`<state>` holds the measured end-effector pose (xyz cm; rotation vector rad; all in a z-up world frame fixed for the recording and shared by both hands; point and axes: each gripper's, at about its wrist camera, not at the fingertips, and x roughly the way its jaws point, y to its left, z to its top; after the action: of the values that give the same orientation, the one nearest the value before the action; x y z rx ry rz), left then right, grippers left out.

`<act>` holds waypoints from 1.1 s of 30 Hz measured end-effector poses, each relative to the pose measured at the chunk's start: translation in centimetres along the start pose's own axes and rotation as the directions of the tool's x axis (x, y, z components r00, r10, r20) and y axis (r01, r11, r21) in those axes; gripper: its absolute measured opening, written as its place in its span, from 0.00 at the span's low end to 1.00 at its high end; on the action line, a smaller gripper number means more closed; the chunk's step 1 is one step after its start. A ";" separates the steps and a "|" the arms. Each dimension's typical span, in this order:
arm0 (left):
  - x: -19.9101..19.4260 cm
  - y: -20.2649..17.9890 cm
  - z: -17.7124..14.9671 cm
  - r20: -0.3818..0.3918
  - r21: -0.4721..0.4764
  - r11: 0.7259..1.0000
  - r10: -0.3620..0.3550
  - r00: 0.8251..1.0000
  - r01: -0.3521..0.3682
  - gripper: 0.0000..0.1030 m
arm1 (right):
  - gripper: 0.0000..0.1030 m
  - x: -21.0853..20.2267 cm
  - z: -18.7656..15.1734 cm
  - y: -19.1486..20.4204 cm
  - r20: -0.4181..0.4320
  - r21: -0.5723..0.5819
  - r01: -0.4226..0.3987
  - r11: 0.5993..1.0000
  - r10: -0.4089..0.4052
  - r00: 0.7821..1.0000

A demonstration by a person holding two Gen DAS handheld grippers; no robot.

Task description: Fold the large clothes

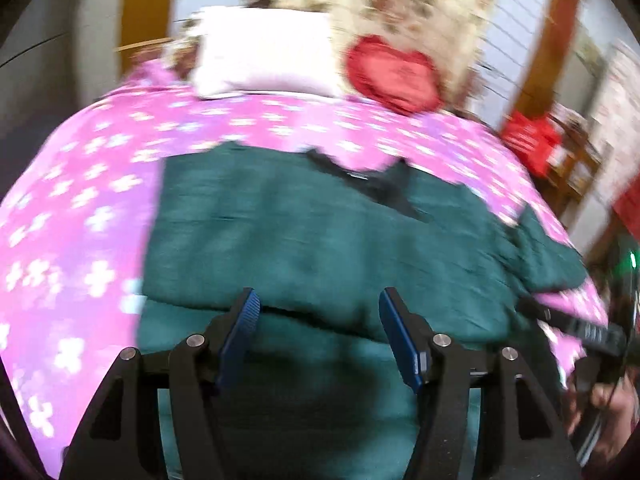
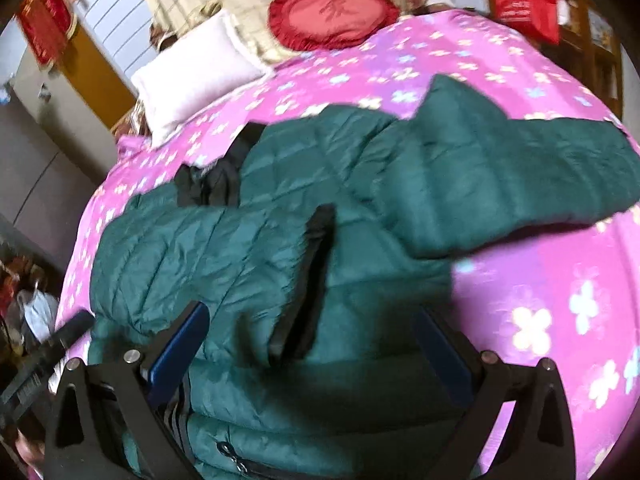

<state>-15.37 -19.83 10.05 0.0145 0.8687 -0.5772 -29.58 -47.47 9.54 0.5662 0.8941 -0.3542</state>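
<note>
A dark green quilted jacket lies spread on a pink flowered bed cover. My left gripper is open and empty just above the jacket's near hem. In the right wrist view the jacket has one sleeve folded across its body and the other stretched out to the right; its black lining shows at the collar. My right gripper is wide open and empty over the jacket's lower part, near a black zip edge. The views are blurred.
A white pillow, a red heart cushion and a folded floral quilt sit at the head of the bed. A red bag hangs at the far right. The other gripper shows at the view edge.
</note>
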 end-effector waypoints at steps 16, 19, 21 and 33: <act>4.6 5.3 -0.3 -0.057 -0.177 0.972 0.144 0.988 -0.152 0.42 | 0.18 4.1 4.9 3.4 0.200 -0.194 0.256 0.947 -0.218 0.955; 3.6 4.5 0.2 -0.036 -0.162 0.980 0.114 0.993 -0.118 0.42 | 0.28 7.1 6.3 2.2 0.096 -0.179 0.200 0.963 -0.186 0.978; 2.9 3.9 0.6 -0.003 -0.134 0.983 0.126 0.992 -0.126 0.42 | 0.37 6.6 6.3 1.2 0.096 -0.141 0.203 0.969 -0.191 0.977; 6.5 0.9 0.8 0.002 -0.089 0.982 0.169 0.986 -0.168 0.42 | 0.50 4.5 5.3 4.2 0.090 -0.232 0.108 0.967 -0.089 0.992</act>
<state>-11.11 -22.33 5.70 0.0054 0.8740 -0.3794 -21.45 -47.54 9.80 0.2867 0.8757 -0.3518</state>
